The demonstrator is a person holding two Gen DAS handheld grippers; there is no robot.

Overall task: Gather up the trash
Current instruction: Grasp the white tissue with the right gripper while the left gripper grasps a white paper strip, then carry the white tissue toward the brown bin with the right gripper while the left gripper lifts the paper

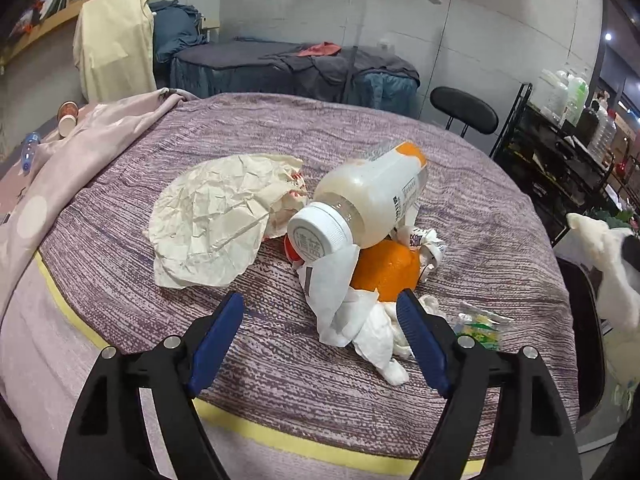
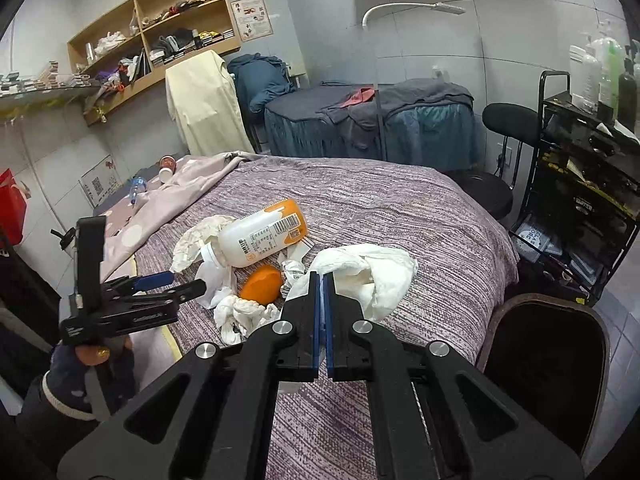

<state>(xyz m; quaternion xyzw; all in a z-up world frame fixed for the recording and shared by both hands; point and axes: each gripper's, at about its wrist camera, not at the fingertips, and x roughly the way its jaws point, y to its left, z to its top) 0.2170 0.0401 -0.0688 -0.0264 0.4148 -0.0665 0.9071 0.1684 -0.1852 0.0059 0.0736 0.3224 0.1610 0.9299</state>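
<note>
A trash pile lies on the purple bedspread (image 1: 460,184). It holds a white plastic bottle (image 1: 368,200) with an orange label, an orange (image 1: 386,274), crumpled cream paper (image 1: 216,220) and white tissues (image 1: 372,332). My left gripper (image 1: 322,314) is open just in front of the pile, its right finger beside the tissues. It also shows in the right wrist view (image 2: 176,284). My right gripper (image 2: 323,280) is shut on a crumpled white tissue (image 2: 376,272) held above the bed. The bottle (image 2: 264,236) and the orange (image 2: 261,284) lie to its left.
A pink blanket (image 1: 80,152) with paper cups (image 1: 68,116) and a blue-capped bottle (image 1: 30,152) lies at the bed's far left. A black stool (image 1: 464,110) and a black rack (image 1: 560,160) stand to the right. A dark bin (image 2: 544,360) stands by the bed's right side. A crinkled wrapper (image 1: 478,326) lies near the pile.
</note>
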